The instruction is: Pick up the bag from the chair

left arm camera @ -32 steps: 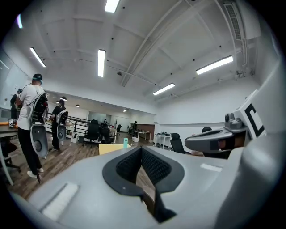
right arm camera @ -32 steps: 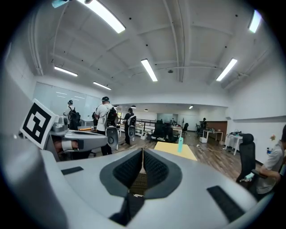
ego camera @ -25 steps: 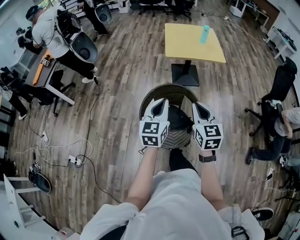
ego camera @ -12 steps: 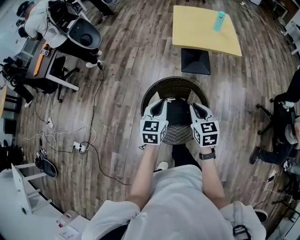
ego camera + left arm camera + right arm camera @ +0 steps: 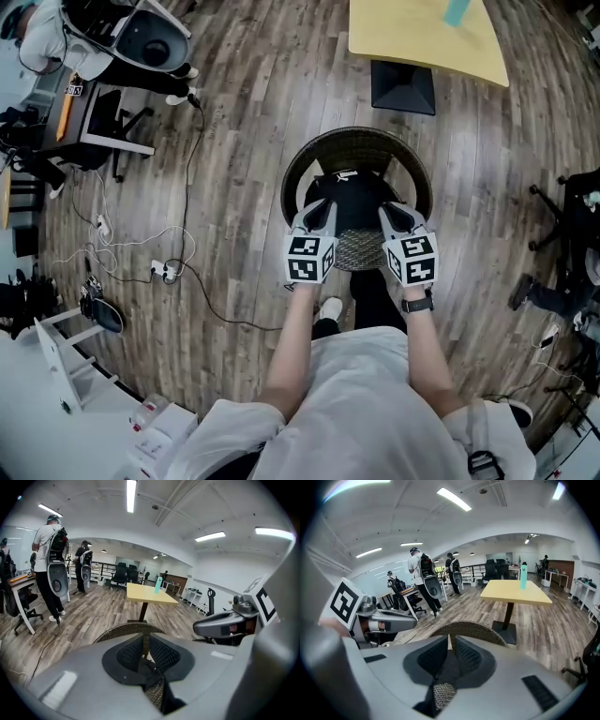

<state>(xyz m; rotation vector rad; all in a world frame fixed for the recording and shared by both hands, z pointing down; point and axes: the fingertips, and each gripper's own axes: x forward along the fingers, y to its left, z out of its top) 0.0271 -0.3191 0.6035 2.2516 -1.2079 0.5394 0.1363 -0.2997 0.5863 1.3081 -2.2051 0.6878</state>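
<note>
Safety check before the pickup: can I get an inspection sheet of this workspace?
surface: wood floor; round wicker chair before the person.
job's things: black bag lying on the chair seat.
clutter: bottle on the yellow table beyond the chair.
grippers: left gripper and right gripper either side of the bag, jaws shut, nothing held.
cables: cables and a power strip on the floor left of the chair.
surroundings: person far upper left; office chair at right.

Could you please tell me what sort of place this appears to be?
Probably an open-plan office or lab: a desk and office chair, a power strip on the plank floor, and a ceiling strip light.
</note>
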